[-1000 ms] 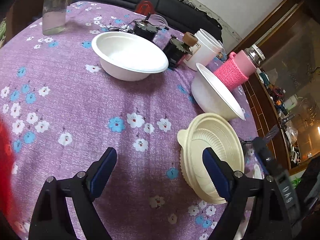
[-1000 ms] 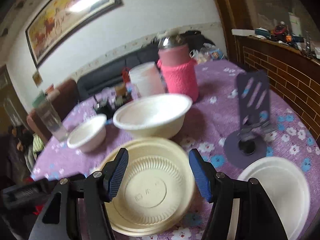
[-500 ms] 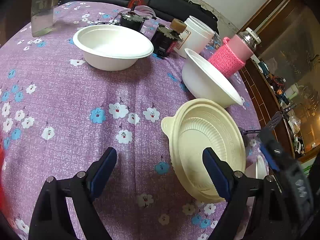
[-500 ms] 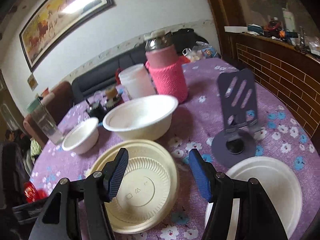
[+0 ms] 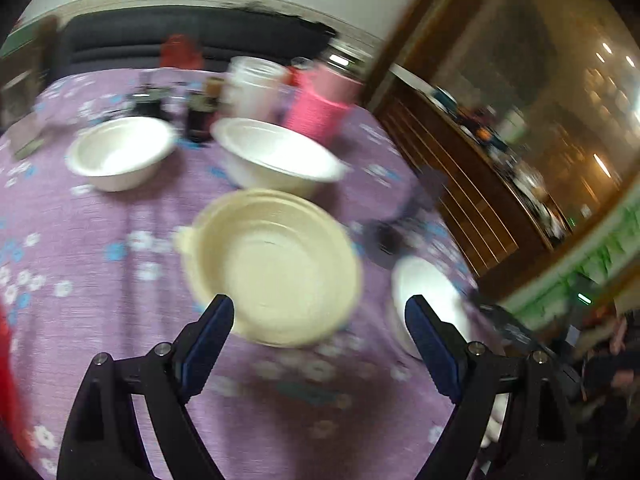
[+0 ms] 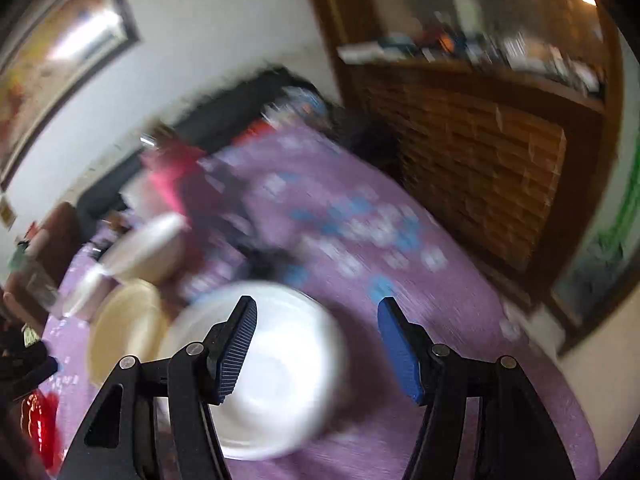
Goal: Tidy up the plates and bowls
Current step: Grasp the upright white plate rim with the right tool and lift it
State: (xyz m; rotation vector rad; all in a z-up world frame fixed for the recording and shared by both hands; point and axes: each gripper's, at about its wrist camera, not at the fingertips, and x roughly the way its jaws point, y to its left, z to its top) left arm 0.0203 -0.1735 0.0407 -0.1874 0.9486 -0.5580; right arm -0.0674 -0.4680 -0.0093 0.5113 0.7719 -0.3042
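Both grippers apart, empty: cream bowl (image 5: 276, 264) ahead of left gripper (image 5: 320, 336), white plate (image 6: 264, 376) under right gripper (image 6: 318, 344).

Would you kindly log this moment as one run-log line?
left gripper: open, over cream plate | right gripper: open, over white plate | nothing held

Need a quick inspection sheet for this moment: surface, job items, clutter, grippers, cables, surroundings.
Surface: round table, purple floral cloth.
Job's things: cream ribbed bowl; large white bowl; small white bowl; white plate. All apart, unstacked.
Clutter: pink-sleeved bottle, white jar, dark phone stand.
Grippers: left gripper open, empty; right gripper open, empty, over the plate.
Cables: nothing seen.
Surroundings: dark sofa, wooden cabinet; both views blurred.
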